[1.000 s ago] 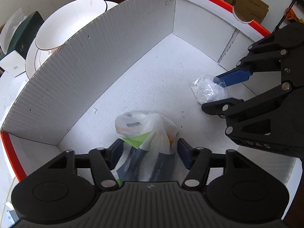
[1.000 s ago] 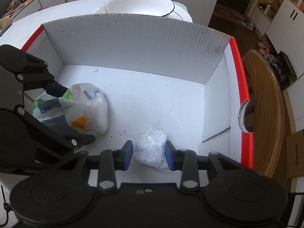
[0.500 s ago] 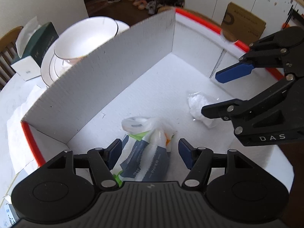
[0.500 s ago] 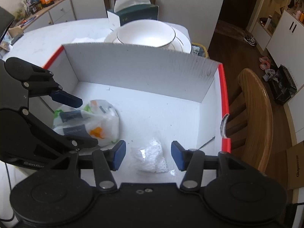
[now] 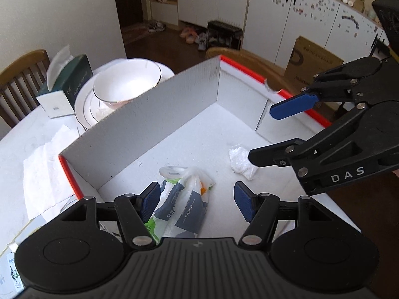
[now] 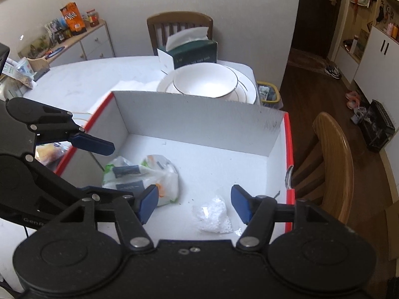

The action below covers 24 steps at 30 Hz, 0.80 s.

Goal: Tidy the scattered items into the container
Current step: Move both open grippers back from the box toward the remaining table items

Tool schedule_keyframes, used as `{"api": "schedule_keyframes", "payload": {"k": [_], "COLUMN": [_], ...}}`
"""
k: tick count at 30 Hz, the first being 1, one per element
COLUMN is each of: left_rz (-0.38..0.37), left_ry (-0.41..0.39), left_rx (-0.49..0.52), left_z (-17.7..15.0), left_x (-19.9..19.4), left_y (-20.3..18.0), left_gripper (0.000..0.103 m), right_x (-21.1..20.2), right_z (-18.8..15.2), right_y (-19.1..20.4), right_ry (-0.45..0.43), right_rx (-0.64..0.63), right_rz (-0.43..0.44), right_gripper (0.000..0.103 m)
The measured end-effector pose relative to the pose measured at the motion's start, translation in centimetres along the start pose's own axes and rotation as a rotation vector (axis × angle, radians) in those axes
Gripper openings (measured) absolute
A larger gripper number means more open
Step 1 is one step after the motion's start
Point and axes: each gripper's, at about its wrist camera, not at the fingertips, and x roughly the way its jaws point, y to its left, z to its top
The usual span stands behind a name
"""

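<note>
A white cardboard box [image 5: 159, 122] [image 6: 199, 127] with a red rim stands on the table. On its floor lie a plastic-wrapped pack of paper tissues [image 5: 184, 204] [image 6: 142, 177] and a small clear bag of white granules [image 5: 240, 160] [image 6: 214, 215]. My left gripper [image 5: 195, 203] hangs open above the tissue pack, its pads off it. My right gripper [image 6: 194, 203] is above the granule bag, its jaws opening and nothing pressed between them. Each gripper shows in the other's view: the right gripper [image 5: 264, 134], the left gripper [image 6: 112, 169].
Behind the box sit a white bowl [image 6: 205, 81] on stacked plates and a dark green tissue box [image 6: 189, 53]. A sheet of white paper [image 5: 42, 172] lies left of the box. Wooden chairs [image 6: 331, 149] stand at the right and far side of the table.
The right gripper let go of the granule bag and spread its jaws. Both grippers rose out of the box, leaving the tissue pack and the bag on its floor.
</note>
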Motion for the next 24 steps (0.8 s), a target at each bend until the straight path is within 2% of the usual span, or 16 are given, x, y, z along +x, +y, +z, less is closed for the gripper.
{"api": "schedule_keyframes", "payload": {"k": [3, 5, 11, 16, 24], "left_rz": [0.003, 0.005, 0.010, 0.010, 0.012], "left_ry": [-0.029, -0.049, -0.096, -0.129, -0.181], "left_rx": [-0.011, -0.014, -0.030, -0.049, -0.071], "left_z": [-0.3, -0.6, -1.7, -3.0, -5.2], "left_x": [-1.1, -2.0, -3.7, -5.1, -7.5], "left_y": [-0.2, -0.2, -0.3, -0.2, 0.6], "left_gripper": [0.065, 0.071, 0.077, 0.079, 0.083], "right_x": [-0.6, -1.0, -2.1, -3.2, -4.1], "right_z": [-0.1, -0.2, -0.7, -1.0, -1.2], "right_y": [0.2, 0.4, 1.2, 2.2, 4.6], "right_ry": [-0.015, -0.026, -0.048, -0.083, -0.117], "right_rx": [0.006, 0.010, 0.010, 0.012, 0.005], "right_rz": [0.010, 0.012, 0.018, 0.036, 0.035], "right_gripper": [0.066, 0.067, 0.074, 0.084, 0.089]}}
